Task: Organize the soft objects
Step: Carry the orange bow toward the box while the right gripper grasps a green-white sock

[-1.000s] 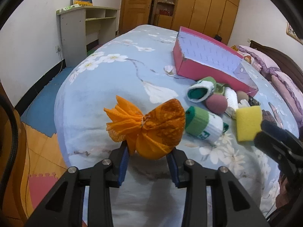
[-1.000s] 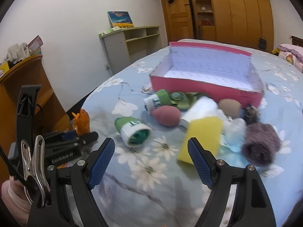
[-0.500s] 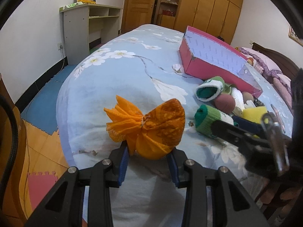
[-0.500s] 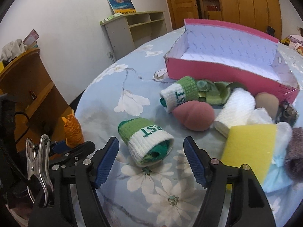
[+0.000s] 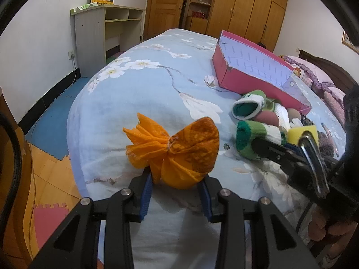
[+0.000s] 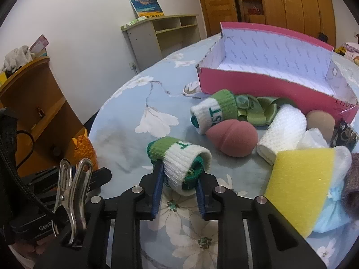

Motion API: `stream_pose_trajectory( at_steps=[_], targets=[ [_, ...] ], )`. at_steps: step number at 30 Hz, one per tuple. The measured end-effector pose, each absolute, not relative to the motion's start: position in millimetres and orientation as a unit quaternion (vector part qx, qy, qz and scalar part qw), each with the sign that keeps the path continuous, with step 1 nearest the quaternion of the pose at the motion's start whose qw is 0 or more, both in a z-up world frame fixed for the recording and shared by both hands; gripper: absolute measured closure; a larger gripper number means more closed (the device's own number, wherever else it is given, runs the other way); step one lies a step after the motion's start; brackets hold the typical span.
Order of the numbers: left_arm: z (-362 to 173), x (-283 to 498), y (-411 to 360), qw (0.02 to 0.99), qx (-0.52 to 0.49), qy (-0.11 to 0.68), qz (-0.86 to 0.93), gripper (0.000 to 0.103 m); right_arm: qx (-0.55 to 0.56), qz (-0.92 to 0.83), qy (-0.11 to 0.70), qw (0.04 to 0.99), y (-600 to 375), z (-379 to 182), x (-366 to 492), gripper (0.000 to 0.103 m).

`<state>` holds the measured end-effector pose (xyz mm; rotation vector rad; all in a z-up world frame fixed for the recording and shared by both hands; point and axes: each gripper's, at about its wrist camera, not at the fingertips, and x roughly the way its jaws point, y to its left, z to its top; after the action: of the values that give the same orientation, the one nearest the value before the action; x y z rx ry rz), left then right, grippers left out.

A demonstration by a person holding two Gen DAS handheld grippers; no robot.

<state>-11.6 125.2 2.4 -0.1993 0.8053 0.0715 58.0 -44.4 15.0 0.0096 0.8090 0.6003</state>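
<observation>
Soft objects lie in a loose pile on the bed [image 6: 125, 116], just in front of the open pink box [image 6: 264, 87], which holds nothing visible. The pile includes a second rolled sock [image 6: 213, 112], a pink sponge egg [image 6: 232, 134], a white knit roll [image 6: 283, 130] and a yellow sponge [image 6: 300, 186].

Left tool [image 5: 176, 187]: clenched on the orange mesh pouch [image 5: 179, 152], held clear above the bed near its edge.

Right tool [image 6: 178, 189]: jaws closing on the green-and-white rolled sock [image 6: 179, 159]. The blue pads sit on either side of the sock's open end, and the sock rests on the bed apart from the rest of the pile.

Step in hand: grasping the sock for transfer, judged from the closing jaws and the unfilled box.

Next move calls for:
- A firm grip before lifting, since the knit compresses and may slip or unroll.
- A lift high enough to pass over the pile and the box's near wall.
- Release inside the box, followed by the pouch from the left tool.
</observation>
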Motion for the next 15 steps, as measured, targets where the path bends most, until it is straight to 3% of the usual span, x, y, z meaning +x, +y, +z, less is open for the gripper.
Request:
stream_pose_trajectory(
  at_steps=[15],
  targets=[
    [34, -4, 96, 0.924, -0.073, 0.375, 0.003, 0.064, 0.005, 0.286, 0.34, 0.896, -81, 57, 38, 0.078]
  ],
)
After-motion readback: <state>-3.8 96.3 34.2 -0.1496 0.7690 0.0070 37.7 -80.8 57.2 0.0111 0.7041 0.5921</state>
